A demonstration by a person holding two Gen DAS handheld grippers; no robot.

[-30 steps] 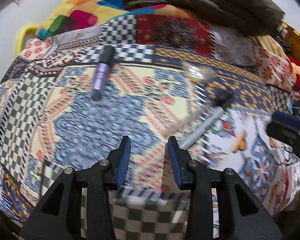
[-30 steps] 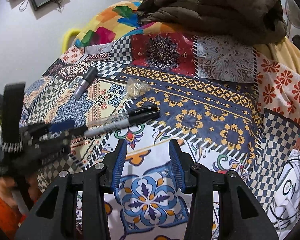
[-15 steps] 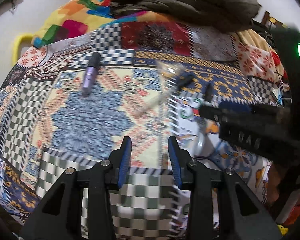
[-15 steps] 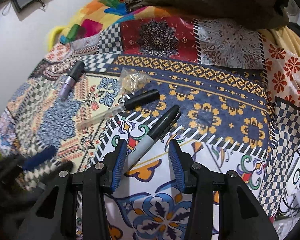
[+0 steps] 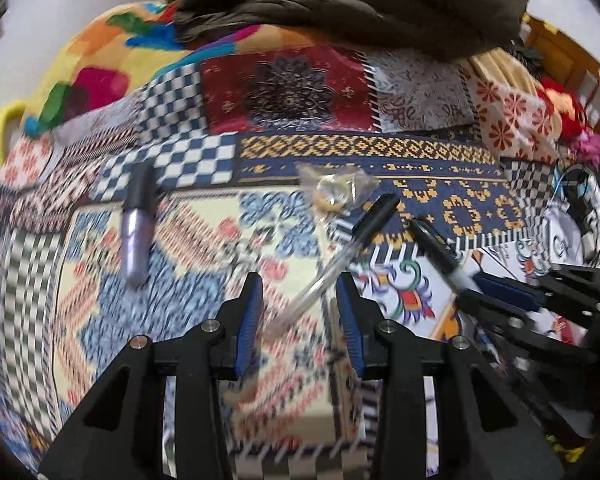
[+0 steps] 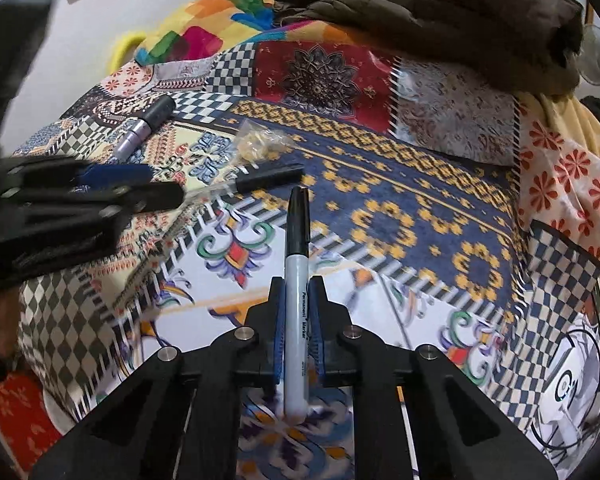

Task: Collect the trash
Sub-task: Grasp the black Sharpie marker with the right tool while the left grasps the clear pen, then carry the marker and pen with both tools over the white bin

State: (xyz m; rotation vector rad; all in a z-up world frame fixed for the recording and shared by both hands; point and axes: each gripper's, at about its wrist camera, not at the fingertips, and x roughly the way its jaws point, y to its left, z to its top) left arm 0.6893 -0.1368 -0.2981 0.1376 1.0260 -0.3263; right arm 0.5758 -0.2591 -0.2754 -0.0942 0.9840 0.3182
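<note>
On the patchwork bed (image 6: 440, 216), right gripper (image 6: 297, 320) fingers, open w/ marker (image 6: 297, 280) loose half a sec ago, now clamp its barrel, so 1st trash item's secured, while left gripper (image 5: 299, 312) hovers open over clear pen (image 5: 340, 256).

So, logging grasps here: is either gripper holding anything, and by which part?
The right gripper is shut on the permanent marker, clamping its grey barrel, black cap pointing forward. The left gripper is open, holding nothing.

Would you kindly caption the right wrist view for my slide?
Right gripper shut on a permanent marker above the patchwork bedspread; the left gripper approaches a clear pen.
</note>
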